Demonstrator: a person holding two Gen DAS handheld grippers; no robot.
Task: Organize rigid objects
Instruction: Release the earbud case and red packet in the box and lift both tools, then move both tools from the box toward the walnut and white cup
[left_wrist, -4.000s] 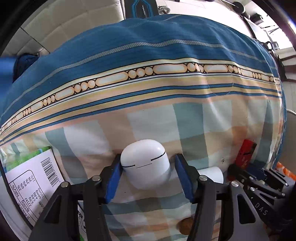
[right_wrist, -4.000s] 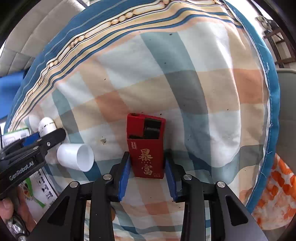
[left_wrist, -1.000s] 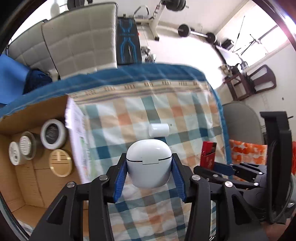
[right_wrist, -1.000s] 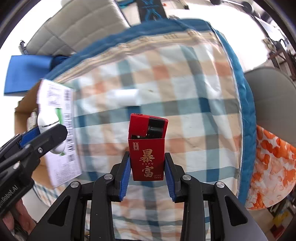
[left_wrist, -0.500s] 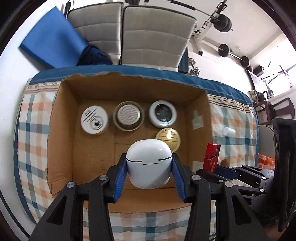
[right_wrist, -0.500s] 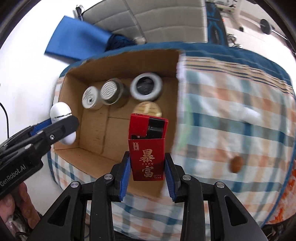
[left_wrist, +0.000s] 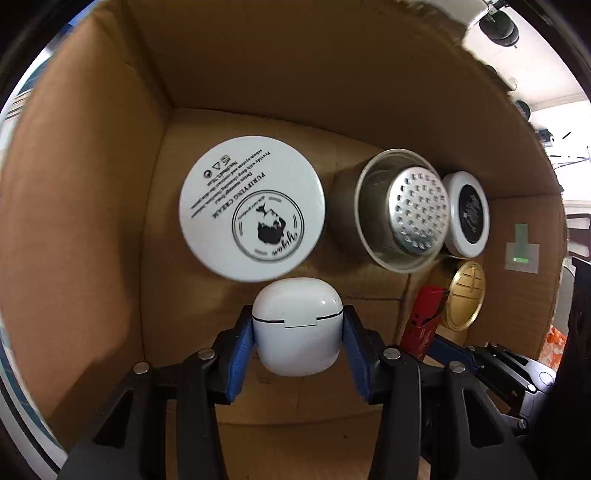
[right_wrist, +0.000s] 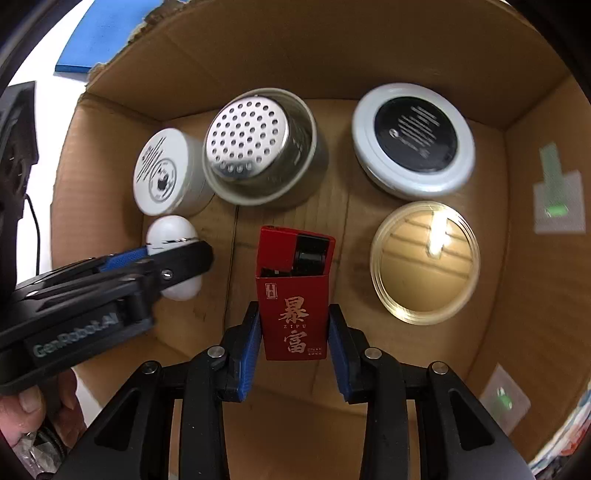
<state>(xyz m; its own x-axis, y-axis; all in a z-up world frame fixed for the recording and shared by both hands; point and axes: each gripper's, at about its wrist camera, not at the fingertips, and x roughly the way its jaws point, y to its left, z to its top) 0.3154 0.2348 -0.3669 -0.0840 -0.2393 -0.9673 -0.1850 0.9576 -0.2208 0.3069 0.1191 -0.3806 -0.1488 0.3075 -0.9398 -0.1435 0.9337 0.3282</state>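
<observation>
The left gripper (left_wrist: 297, 332) clamps a white case (left_wrist: 297, 325); the right gripper (right_wrist: 293, 334) clamps a red pack (right_wrist: 293, 295). Both hang inside a cardboard box (right_wrist: 535, 277), case left of pack, nearer than the white jar (right_wrist: 166, 173), strainer cup (right_wrist: 258, 147), grey tin (right_wrist: 413, 140) and gold lid (right_wrist: 424, 262).

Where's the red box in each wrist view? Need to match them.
Left wrist: red box at lower right, partly hidden, in the right gripper.
Right wrist: red box at centre, clamped between the blue pads.
Shared landmark: perforated metal cup.
</observation>
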